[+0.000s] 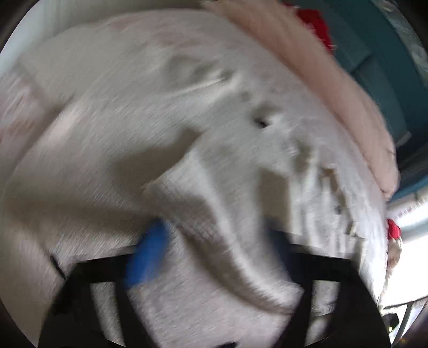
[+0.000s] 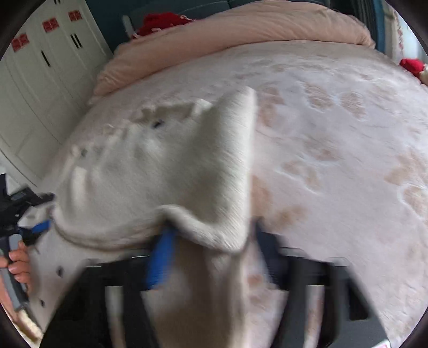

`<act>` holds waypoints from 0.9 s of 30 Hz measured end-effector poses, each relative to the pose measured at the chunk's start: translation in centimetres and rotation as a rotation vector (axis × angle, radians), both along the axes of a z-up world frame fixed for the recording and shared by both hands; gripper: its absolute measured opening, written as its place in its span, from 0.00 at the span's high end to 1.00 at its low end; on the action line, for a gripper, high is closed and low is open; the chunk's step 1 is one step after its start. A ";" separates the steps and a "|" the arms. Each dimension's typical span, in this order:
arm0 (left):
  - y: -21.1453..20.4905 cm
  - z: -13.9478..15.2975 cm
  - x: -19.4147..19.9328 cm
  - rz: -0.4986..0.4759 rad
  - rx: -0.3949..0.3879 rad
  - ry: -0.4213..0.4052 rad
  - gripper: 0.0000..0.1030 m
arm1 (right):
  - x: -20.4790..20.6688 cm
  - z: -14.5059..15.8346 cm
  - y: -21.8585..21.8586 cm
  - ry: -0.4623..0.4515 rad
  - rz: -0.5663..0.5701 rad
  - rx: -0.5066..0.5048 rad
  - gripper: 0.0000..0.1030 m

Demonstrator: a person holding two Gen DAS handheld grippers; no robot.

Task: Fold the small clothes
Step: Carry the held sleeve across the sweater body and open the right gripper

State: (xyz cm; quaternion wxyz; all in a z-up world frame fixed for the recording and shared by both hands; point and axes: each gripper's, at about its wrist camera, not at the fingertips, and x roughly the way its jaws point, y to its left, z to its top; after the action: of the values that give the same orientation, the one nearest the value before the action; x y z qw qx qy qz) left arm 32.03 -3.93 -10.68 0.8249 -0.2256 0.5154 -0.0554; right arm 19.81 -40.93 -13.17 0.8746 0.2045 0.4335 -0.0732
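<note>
A white knit garment (image 1: 165, 128) fills the left wrist view, blurred by motion. My left gripper (image 1: 214, 249) is shut on a fold of it, cloth draped between the blue-padded fingers (image 1: 149, 254). In the right wrist view the same white garment (image 2: 171, 166) is lifted off the bed, stretched between both grippers. My right gripper (image 2: 211, 257) is shut on its near edge, one blue finger pad (image 2: 160, 262) showing. The left gripper (image 2: 40, 227) shows at the far left of that view, holding the garment's other end.
The bed has a pale blanket with tan patches (image 2: 334, 150). A pink duvet (image 2: 240, 32) lies rolled at the far end with a red item (image 2: 157, 22) behind it. White cupboards (image 2: 40, 80) stand to the left. A red item (image 2: 412, 65) lies at the bed's right edge.
</note>
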 end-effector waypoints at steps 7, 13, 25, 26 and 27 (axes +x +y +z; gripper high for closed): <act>-2.2 9.4 1.4 -0.156 -0.004 -0.375 0.91 | -2.1 4.9 0.4 -0.197 -0.037 -0.050 0.81; 0.1 0.5 3.6 -0.130 -0.034 -0.026 0.83 | -2.7 -0.2 -0.3 0.030 -0.024 -0.016 0.65; 1.0 -1.9 -1.9 0.057 -0.037 0.057 0.08 | -3.0 4.6 0.8 0.019 -0.097 -0.192 0.32; 0.6 -1.9 -1.7 0.064 -0.018 0.064 0.09 | -2.8 4.8 1.3 0.019 -0.087 -0.200 0.31; 0.6 -1.9 -1.6 0.076 0.002 0.068 0.17 | -2.7 4.9 1.6 0.018 -0.080 -0.200 0.31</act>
State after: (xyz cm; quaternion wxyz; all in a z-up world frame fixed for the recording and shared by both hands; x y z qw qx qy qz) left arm 30.46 -3.28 -12.56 0.8087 -0.2459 0.5342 -0.0160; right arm 17.06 -39.33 -8.31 0.8830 0.1326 0.4236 -0.1528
